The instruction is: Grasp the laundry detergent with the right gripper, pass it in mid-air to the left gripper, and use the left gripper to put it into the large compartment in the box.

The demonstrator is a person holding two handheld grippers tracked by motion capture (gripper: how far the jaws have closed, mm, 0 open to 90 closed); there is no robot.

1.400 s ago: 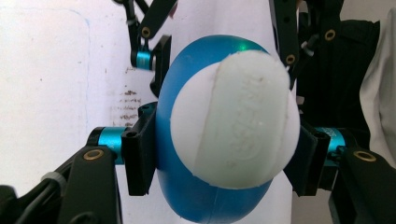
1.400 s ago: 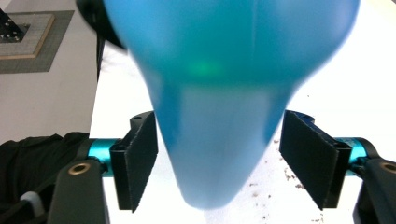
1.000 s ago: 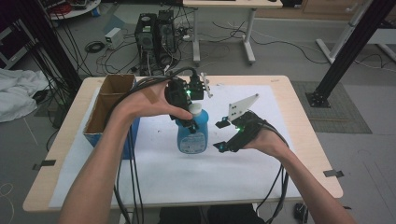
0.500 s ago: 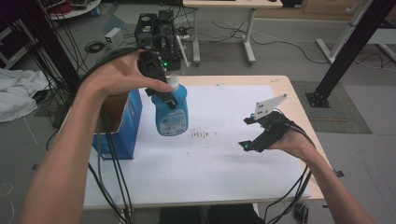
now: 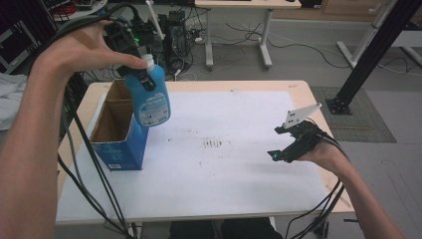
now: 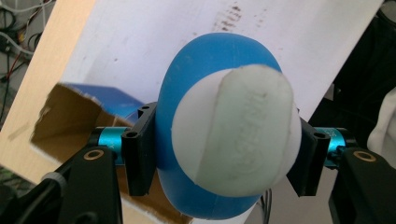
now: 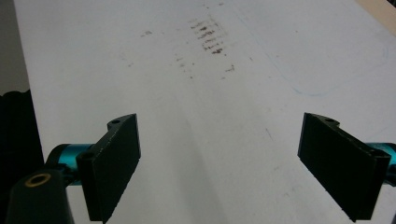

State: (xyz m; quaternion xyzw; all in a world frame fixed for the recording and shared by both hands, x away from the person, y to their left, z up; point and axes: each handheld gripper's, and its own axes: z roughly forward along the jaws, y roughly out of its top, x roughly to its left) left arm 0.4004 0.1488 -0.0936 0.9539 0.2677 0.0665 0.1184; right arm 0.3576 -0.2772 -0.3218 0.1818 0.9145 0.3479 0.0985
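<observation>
left gripper (image 5: 145,79): jaws gripping the neck of a blue plastic bottle with white cap (image 5: 151,99), holding it in the air above an open blue cardboard box (image 5: 119,144) | right gripper (image 5: 284,144): jaws standing wide apart, gripping nothing, apparently hovering just over the white-covered bench (image 5: 224,174) | brown smudges (image 5: 214,144) lying mid-sheet

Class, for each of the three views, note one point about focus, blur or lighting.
High view: evenly lit, with the left forearm large and soft at the edge. Left gripper view: the white cap of the blue bottle sits too close, blurred. Right gripper view: the open jaws look soft, while the brown stains on the sheet read sharper.
</observation>
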